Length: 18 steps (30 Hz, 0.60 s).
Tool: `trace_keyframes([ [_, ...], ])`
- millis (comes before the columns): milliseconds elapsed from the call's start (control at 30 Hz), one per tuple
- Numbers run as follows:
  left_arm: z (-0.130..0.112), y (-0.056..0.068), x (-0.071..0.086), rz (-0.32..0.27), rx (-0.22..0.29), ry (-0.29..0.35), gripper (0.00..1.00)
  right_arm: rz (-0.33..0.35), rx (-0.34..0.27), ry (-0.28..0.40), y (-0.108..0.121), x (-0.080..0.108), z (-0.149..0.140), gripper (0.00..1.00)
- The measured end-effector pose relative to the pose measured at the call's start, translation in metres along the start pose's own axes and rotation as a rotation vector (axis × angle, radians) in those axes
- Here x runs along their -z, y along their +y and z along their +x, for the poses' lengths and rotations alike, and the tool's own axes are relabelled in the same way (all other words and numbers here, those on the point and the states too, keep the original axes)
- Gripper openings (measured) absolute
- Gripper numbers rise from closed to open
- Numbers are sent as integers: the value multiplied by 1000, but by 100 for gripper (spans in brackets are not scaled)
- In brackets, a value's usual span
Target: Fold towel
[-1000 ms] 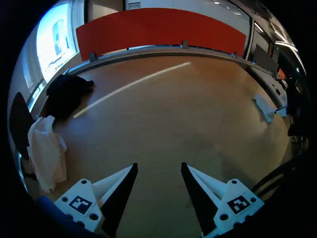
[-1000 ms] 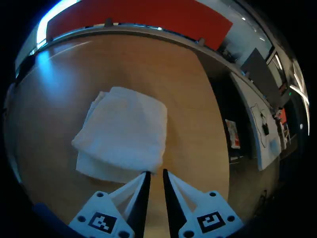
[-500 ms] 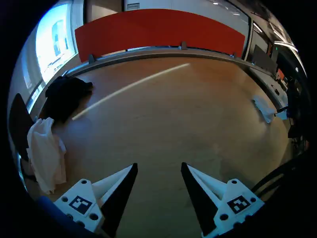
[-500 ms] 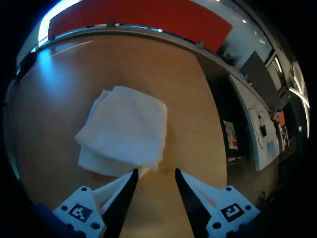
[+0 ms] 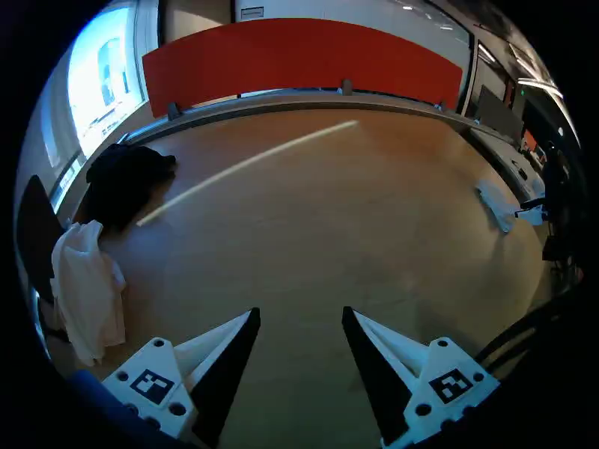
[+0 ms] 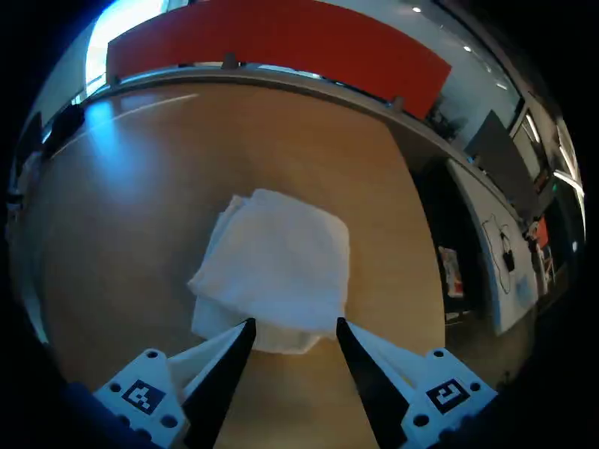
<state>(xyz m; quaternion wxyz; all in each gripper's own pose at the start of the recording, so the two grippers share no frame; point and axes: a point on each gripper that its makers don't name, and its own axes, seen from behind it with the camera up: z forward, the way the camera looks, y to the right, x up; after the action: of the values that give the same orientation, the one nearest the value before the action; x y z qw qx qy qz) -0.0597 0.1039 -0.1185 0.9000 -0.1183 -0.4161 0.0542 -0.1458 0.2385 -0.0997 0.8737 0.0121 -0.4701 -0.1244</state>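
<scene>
In right gripper view, at frame centre: towel (image 6: pixel 277 277), white, folded into a layered near-square, flat on desk (image 6: pixel 127 247), lower layers protruding at its left and bottom edges. At bottom centre, right gripper (image 6: pixel 294 323), fingers spread, tips level with the towel's near edge, one at each side of its bottom portion; not pinching it; contact not determinable. Across the top, behind the desk's far edge, red panel (image 6: pixel 299 45). In left gripper view, at bottom centre: left gripper (image 5: pixel 299 310), fingers spread, nothing between them, bare desk surface ahead. At left, black cloth (image 5: pixel 123 179); just below it, at lower left by the desk's edge, white cloth (image 5: pixel 86 288). At far right, small pale cloth (image 5: pixel 496 206).
</scene>
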Motion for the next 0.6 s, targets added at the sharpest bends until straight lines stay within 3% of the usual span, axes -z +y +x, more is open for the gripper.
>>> trace_keyframes([
  [600,-8,-9,8,17,22,3,81,133,38,44,-73,-11,26,79],
])
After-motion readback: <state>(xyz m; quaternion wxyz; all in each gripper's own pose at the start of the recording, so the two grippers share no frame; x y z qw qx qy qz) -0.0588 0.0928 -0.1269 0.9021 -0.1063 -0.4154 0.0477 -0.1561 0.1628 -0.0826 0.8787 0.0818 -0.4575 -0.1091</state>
